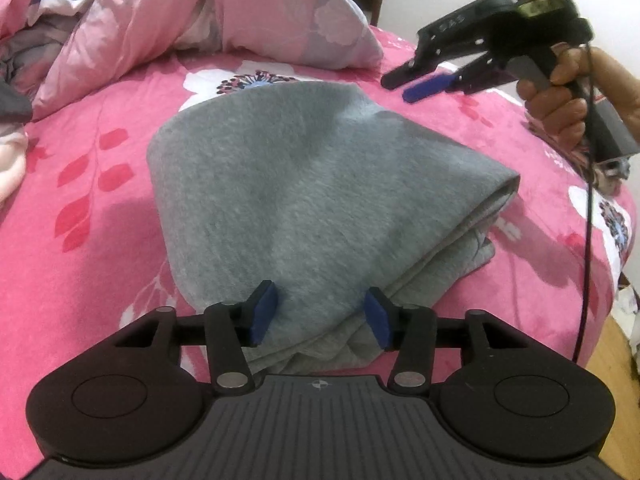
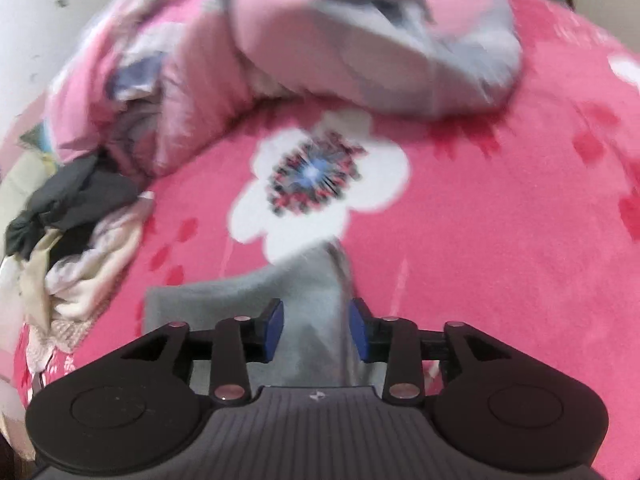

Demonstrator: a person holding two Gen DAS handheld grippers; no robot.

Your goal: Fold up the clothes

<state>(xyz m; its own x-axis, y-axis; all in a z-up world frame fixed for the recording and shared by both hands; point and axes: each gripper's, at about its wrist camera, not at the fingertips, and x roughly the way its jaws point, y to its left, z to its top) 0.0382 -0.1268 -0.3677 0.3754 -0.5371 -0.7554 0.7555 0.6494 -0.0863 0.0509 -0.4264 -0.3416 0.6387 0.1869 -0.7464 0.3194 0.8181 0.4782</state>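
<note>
Your grey garment lies folded into a thick bundle on the pink floral bed, and everything else sits around it. One garment is in work; a second heap, the dark and pale unfolded clothes, waits well off to its left by the bed's edge, and one rumpled pink quilt is bunched beyond it.

You carry two sets of tongs. The left tongs hang over the bundle's near edge with both blue pads apart and neither pressing the cloth, so they stand half open and hold nothing. This looks like a release after laying the fold down. The right tongs, blurred in their own view, also stand parted over the garment's far right corner. From the left view they hover clear above the bed, just beyond that corner, gripped by your right hand, pads empty.

With both sets free, the bundle probably needs one last fold or setting aside.
</note>
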